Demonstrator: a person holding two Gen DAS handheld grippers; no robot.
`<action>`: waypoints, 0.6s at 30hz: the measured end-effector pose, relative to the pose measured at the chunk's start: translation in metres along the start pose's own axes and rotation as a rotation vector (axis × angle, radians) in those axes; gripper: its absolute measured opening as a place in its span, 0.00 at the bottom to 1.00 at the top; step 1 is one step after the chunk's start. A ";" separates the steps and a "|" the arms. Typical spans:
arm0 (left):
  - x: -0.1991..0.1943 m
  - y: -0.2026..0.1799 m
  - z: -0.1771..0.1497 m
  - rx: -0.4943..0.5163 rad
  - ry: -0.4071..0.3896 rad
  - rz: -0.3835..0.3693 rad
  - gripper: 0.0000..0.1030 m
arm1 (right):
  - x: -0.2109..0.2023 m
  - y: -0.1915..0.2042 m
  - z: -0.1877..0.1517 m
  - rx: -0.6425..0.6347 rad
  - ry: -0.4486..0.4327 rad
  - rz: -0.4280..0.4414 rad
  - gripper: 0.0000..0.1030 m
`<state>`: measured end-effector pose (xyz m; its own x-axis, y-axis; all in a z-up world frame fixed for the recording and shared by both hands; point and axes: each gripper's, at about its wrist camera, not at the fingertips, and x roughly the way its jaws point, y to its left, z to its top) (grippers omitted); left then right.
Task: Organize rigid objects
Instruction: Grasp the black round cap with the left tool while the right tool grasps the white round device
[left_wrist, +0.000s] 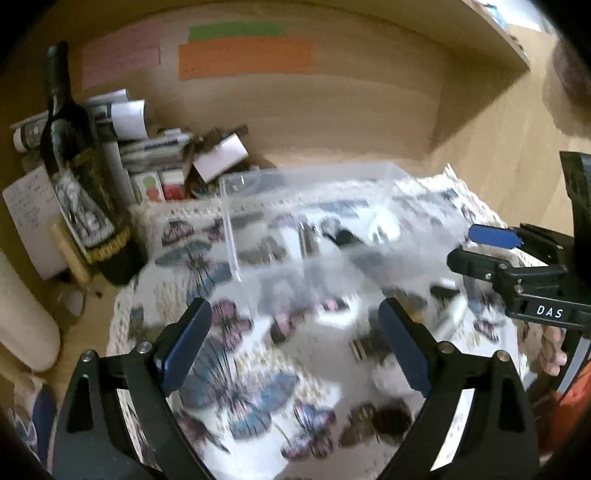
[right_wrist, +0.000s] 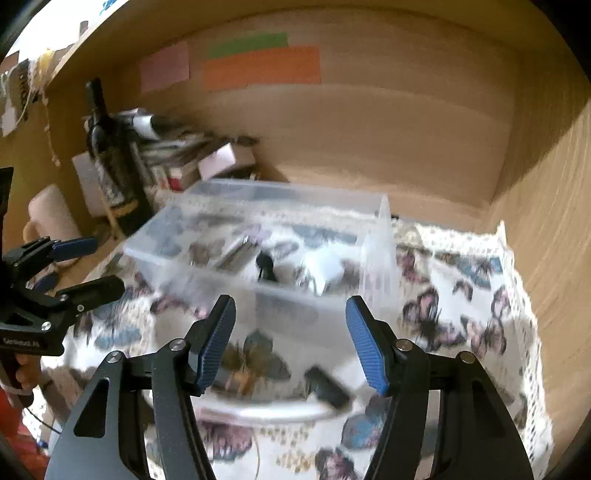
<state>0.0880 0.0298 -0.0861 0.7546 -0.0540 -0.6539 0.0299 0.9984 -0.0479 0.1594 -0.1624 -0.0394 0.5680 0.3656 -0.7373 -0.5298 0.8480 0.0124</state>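
Note:
A clear plastic box (left_wrist: 332, 221) (right_wrist: 266, 236) stands on a butterfly-print cloth (left_wrist: 236, 369) (right_wrist: 461, 295). Inside it lie small rigid items: a black piece (right_wrist: 264, 264), a white piece (right_wrist: 321, 269) and a metallic one (right_wrist: 236, 251). A small black block (right_wrist: 327, 384) and a white rounded item (right_wrist: 258, 410) lie on the cloth in front of the box. My left gripper (left_wrist: 295, 339) is open and empty above the cloth, short of the box. My right gripper (right_wrist: 291, 339) is open and empty, also short of the box. Both views are blurred.
A dark bottle (left_wrist: 77, 177) (right_wrist: 110, 158) stands left of the cloth, with papers and markers (left_wrist: 147, 147) piled behind it. A wooden back wall (left_wrist: 332, 110) carries orange, green and pink paper strips. A wooden side wall (right_wrist: 554, 221) rises on the right.

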 end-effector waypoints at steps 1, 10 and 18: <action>-0.001 -0.003 -0.006 0.002 0.006 -0.006 0.90 | 0.000 0.003 -0.005 -0.006 0.004 0.005 0.68; 0.000 -0.029 -0.050 0.018 0.083 -0.070 0.90 | 0.003 0.009 -0.043 0.005 0.068 0.038 0.73; 0.014 -0.045 -0.072 0.043 0.138 -0.109 0.82 | 0.013 0.027 -0.039 -0.092 0.093 0.069 0.76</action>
<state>0.0507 -0.0171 -0.1475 0.6480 -0.1605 -0.7445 0.1366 0.9862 -0.0937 0.1283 -0.1497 -0.0747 0.4694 0.3810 -0.7965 -0.6233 0.7819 0.0067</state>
